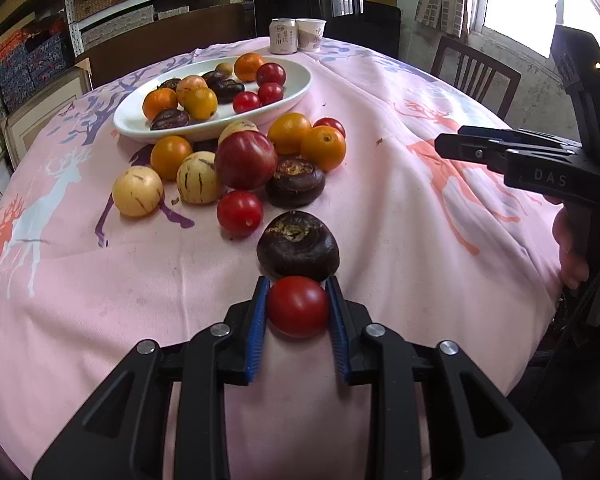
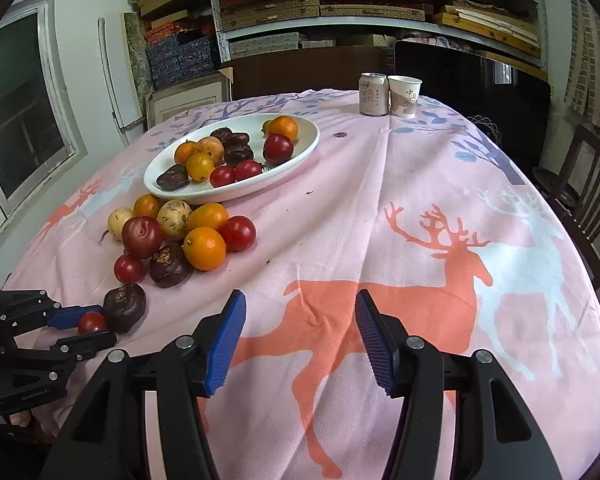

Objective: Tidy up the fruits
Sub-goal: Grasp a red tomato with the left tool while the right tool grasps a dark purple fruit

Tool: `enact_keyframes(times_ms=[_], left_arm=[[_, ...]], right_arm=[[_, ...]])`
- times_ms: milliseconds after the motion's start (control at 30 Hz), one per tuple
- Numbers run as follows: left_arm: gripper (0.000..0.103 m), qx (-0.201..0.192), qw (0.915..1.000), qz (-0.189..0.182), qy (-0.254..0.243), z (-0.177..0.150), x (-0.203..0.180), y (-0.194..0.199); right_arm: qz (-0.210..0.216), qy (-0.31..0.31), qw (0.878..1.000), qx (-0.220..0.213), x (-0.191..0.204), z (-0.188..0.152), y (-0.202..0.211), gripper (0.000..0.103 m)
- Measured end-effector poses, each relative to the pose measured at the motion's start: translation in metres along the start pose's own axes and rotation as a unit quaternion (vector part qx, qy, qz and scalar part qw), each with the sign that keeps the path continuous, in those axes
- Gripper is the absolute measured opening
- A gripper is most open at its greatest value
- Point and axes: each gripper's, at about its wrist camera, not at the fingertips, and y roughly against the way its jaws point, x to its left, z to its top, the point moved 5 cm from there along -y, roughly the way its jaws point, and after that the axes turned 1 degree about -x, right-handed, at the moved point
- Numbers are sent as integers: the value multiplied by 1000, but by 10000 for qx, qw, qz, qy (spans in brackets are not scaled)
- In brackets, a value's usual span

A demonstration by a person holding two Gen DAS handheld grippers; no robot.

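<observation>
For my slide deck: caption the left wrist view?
Left hand-held gripper shut on a small red tomato beside a dark fruit, on the pink tablecloth.

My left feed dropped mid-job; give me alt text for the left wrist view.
The left gripper is shut on a red tomato on the pink tablecloth, just short of a dark fruit. Beyond lie loose fruits and a white plate of fruit; the right gripper is at right.

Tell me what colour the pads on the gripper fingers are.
Blue, ribbed pads on black fingers; clearest in the right wrist view.
</observation>
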Motion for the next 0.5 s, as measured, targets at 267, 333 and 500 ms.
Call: enact_keyframes(times_ms=[267,333,500], left_arm=[[28,-15,10000,29,45,-1,0,1],[27,-27,10000,28,52,-1,0,2],[28,-84,9999,36,77,-1,1,6]], right_arm=[[59,110,9999,25,10,-1,1,57],[68,127,9999,30,11,-1,2,57],[112,186,9998,54,17,-2,3,57]])
